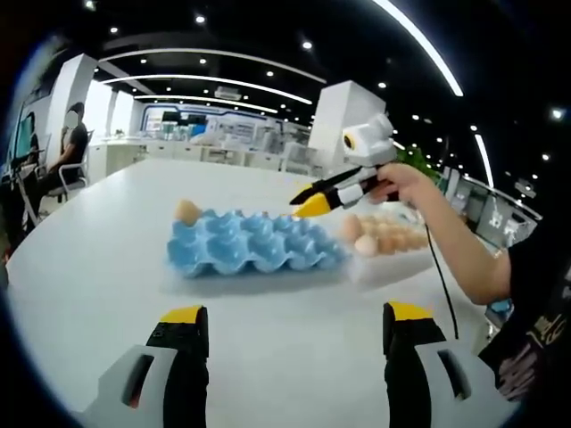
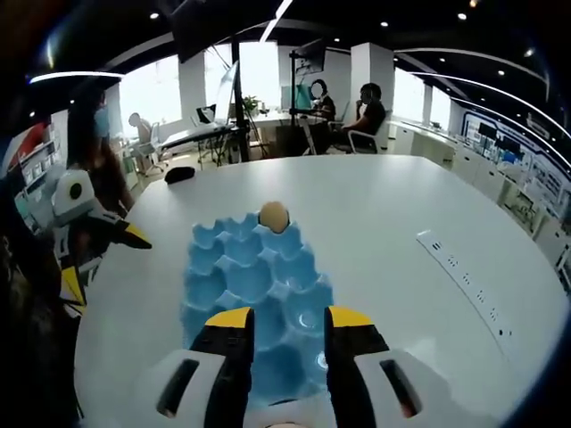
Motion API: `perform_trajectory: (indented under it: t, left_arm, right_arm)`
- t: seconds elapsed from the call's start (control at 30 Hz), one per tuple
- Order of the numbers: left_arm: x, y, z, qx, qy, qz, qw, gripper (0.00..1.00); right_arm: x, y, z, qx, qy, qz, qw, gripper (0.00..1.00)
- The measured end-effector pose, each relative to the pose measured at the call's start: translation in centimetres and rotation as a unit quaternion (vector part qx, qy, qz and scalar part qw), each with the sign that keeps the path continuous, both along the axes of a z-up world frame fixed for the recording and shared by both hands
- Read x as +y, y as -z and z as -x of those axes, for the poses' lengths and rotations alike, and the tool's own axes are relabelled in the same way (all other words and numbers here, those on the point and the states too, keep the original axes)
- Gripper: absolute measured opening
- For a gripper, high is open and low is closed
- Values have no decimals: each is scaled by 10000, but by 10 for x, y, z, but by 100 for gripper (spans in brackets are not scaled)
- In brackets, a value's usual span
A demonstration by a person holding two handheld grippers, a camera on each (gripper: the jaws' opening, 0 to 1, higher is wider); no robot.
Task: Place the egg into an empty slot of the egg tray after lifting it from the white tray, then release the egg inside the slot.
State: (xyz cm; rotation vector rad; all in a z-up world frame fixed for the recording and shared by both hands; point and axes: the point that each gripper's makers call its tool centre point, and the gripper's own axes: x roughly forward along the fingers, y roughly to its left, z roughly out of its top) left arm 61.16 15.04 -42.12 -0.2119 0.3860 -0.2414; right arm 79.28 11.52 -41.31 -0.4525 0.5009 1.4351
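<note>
White tabletop (image 1: pixel 107 267) runs broad and bare around the blue egg tray (image 1: pixel 254 242), with plenty of open room at 9 o'clock and toward the near edge in the left gripper view. The left hand-held gripper (image 1: pixel 297 325) hangs low at 6 o'clock, jaws parted wide, nothing between them, well short of the tray. One egg (image 1: pixel 186 211) sits in a far corner slot at 10 o'clock. More eggs (image 1: pixel 385 235) lie in the white tray (image 1: pixel 393 263) just beside the blue one at 3 o'clock. The right hand-held gripper (image 1: pixel 308 202), held by a hand (image 1: pixel 401 183), hovers above the blue tray, yellow tips close together; whether it carries anything, I cannot tell. In the right gripper view its jaws stand apart over the tray's near slots. Office desks and seated people fill the background.
</note>
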Motion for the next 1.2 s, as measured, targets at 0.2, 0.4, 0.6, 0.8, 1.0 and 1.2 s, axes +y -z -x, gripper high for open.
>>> perform_trajectory:
  t: [0.2, 0.4, 0.6, 0.8, 1.0, 1.2]
  left_arm:
    - [-3, 1, 0, 0, 29, 0, 10000, 82]
    - [-6, 2, 0, 11, 54, 19, 10000, 82]
    - [-4, 3, -1, 23, 84, 26, 10000, 82]
    - [-4, 4, -4, 33, 108, 39, 9999, 82]
    - [-9, 3, -4, 34, 165, 44, 9998, 82]
    - [-11, 0, -4, 13, 170, 31, 9998, 82]
  right_arm:
    - [-14, 3, -9, 6, 85, 23, 10000, 33]
    - [-27, 4, -9, -16, 104, 76, 9999, 33]
    - [-43, 5, -18, -41, 206, 111, 9997, 33]
    - [-58, 5, -22, -83, 306, 169, 9994, 33]
    - [-72, 5, -25, -87, 403, 202, 9989, 33]
    - [-80, 4, -25, -38, 458, 145, 9988, 33]
